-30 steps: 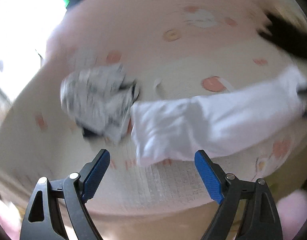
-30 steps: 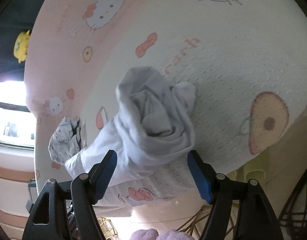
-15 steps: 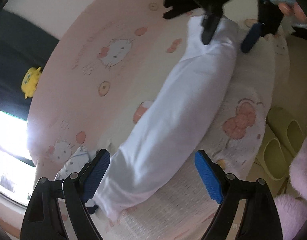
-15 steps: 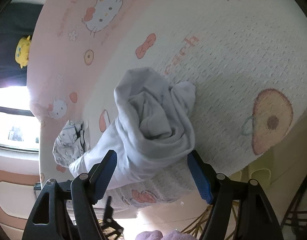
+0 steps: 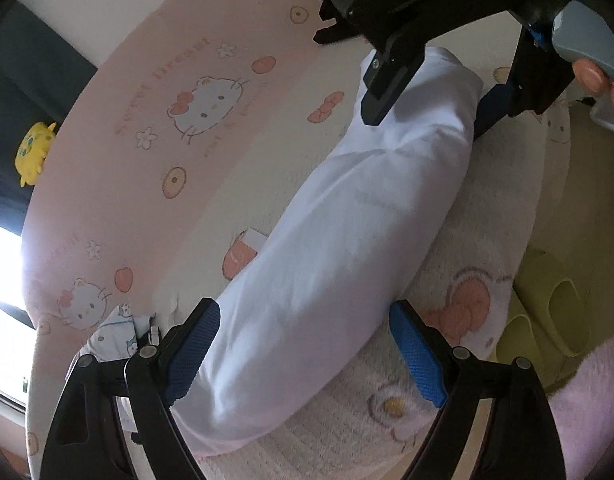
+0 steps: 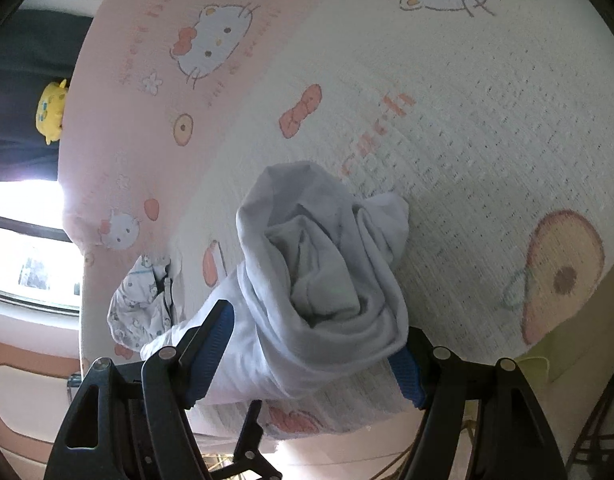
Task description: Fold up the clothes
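A white garment (image 5: 339, 248) lies rolled into a long bundle on a bed covered with a pink and cream cartoon-cat blanket (image 5: 179, 128). In the left wrist view its long axis runs diagonally, from the lower left near the camera up to the upper right. The left gripper (image 5: 303, 350) sits at the near end with its blue-padded jaws spread wide on either side of the bundle; the left pad is against the cloth, the right pad stands apart from it, so nothing is clamped. At the far end the right gripper (image 5: 427, 104) reaches down from the upper right, its jaws also spread, one on each side of the bundle's tip. A fingertip (image 5: 591, 76) of the person's hand presses on its grey handle. In the right wrist view the same garment (image 6: 327, 280) shows its rumpled, open end between the right gripper's (image 6: 311, 354) parted jaws, the folds bunched and facing the camera, with the cloth draping over the right pad; the jaws are not closed on it. A small patterned cloth (image 6: 141, 308) lies crumpled just beyond the garment's other end. A yellow plush toy (image 5: 33, 152) sits past the bed's far edge, and pale green slippers (image 5: 555, 316) rest on the floor beside the bed.
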Demonstrator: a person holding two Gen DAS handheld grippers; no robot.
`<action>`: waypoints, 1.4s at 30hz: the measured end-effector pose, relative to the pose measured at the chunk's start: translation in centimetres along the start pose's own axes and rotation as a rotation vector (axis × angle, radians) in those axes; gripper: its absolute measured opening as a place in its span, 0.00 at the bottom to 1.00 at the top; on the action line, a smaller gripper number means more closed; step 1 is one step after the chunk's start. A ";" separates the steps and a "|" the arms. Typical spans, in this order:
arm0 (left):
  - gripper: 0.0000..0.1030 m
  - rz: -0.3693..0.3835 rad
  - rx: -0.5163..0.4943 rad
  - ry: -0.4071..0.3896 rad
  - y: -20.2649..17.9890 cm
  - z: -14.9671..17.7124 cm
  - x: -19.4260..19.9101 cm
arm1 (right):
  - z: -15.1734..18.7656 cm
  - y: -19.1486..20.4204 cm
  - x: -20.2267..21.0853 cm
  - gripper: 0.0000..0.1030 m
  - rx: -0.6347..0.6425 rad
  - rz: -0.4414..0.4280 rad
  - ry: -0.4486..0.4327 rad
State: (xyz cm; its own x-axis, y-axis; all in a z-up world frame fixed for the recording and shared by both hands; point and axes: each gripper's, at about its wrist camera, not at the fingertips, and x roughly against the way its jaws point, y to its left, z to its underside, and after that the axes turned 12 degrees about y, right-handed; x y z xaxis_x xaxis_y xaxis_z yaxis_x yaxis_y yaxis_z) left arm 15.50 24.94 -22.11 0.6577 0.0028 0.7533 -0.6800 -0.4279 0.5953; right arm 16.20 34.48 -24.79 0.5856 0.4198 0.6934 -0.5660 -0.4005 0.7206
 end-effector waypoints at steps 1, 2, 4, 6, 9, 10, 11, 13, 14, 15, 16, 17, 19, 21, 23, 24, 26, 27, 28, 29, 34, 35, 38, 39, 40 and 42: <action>0.84 0.008 0.004 0.003 -0.1 -0.1 0.0 | 0.0 0.2 -0.1 0.69 -0.003 0.007 -0.003; 0.84 0.019 0.012 0.007 0.0 -0.2 -0.1 | -0.1 0.4 -0.1 0.55 0.001 0.025 -0.004; 0.84 0.044 0.032 0.014 0.3 -0.4 -0.3 | 0.0 1.0 0.1 0.42 0.031 0.073 -0.004; 0.84 0.067 0.053 0.018 0.5 -0.7 -0.4 | 0.0 2.0 0.2 0.38 0.064 0.098 -0.006; 0.84 0.078 0.074 0.024 0.5 -0.7 -0.4 | -0.1 3.4 0.5 0.37 0.096 0.111 -0.009; 0.84 0.081 0.080 0.026 0.5 -0.8 -0.5 | -0.2 3.9 0.6 0.37 0.103 0.112 -0.010; 0.84 0.085 0.087 0.027 0.6 -0.8 -0.5 | -0.2 4.3 0.8 0.37 0.109 0.109 -0.011; 0.84 0.103 0.103 0.029 0.9 -0.9 -0.6 | -0.3 4.5 1.5 0.37 0.116 0.094 -0.013; 0.84 0.115 0.110 0.029 1.1 -0.9 -0.5 | -0.4 4.7 1.5 0.37 0.115 0.091 -0.009; 0.84 0.127 0.116 0.029 1.3 -1.0 -0.5 | -0.5 4.8 1.5 0.37 0.114 0.088 -0.005; 0.84 0.143 0.124 0.023 1.5 -0.9 -0.3 | -0.5 4.8 1.6 0.37 0.114 0.085 -0.002; 0.84 0.161 0.132 0.012 1.7 -0.9 0.0 | -0.4 4.7 1.8 0.37 0.114 0.081 0.000; 0.84 0.201 0.143 -0.007 2.0 -0.8 0.5 | -0.4 4.7 2.0 0.37 0.114 0.075 0.005; 0.84 0.214 0.142 -0.018 1.9 -0.7 0.7 | -0.4 4.6 2.3 0.37 0.115 0.069 0.010; 0.84 0.216 0.136 -0.024 1.6 -0.7 0.9 | -0.4 4.5 2.5 0.37 0.115 0.062 0.015; 0.84 0.210 0.128 -0.027 1.3 -0.6 1.0 | -0.4 4.5 2.6 0.37 0.115 0.059 0.017; 0.84 0.181 0.110 -0.036 0.7 -0.6 1.0 | -0.4 4.4 2.9 0.37 0.115 0.053 0.022; 0.84 0.146 0.102 -0.040 0.3 -0.6 1.1 | -0.3 4.3 3.0 0.37 0.115 0.049 0.025; 0.84 0.101 0.093 -0.047 -0.1 -0.6 1.0 | -0.3 4.3 3.1 0.37 0.115 0.046 0.027; 0.84 0.047 0.084 -0.054 -0.4 -0.6 1.0 | -0.4 4.3 3.1 0.37 0.113 0.044 0.028; 0.84 -0.044 0.069 -0.093 -0.9 -1.3 0.6 | -0.4 4.1 3.2 0.37 0.103 0.030 0.034; 0.84 -0.033 0.067 -0.099 -0.9 -1.5 0.5 | -0.4 4.1 3.2 0.37 0.101 0.028 0.035; 0.53 0.009 0.044 -0.067 -1.3 -2.0 -0.2 | -0.4 3.7 3.2 0.38 0.088 0.013 0.041; 0.42 0.060 0.054 -0.022 -1.2 -2.3 -0.9 | -0.4 3.5 3.1 0.38 0.080 0.004 0.045; 0.40 0.105 0.088 -0.002 -0.8 -2.4 -1.2 | -0.4 3.2 3.1 0.40 0.074 -0.004 0.051; 0.39 0.184 0.162 0.008 0.2 -2.2 -1.4 | -0.3 2.7 2.9 0.40 0.063 -0.012 0.054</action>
State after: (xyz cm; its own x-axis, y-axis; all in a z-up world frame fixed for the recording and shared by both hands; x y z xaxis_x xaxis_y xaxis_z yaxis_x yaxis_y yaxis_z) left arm 13.70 26.86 -22.43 0.5242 -0.0818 0.8477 -0.7272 -0.5610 0.3955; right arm 16.25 34.89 -20.84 0.5588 0.4674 0.6850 -0.5208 -0.4450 0.7285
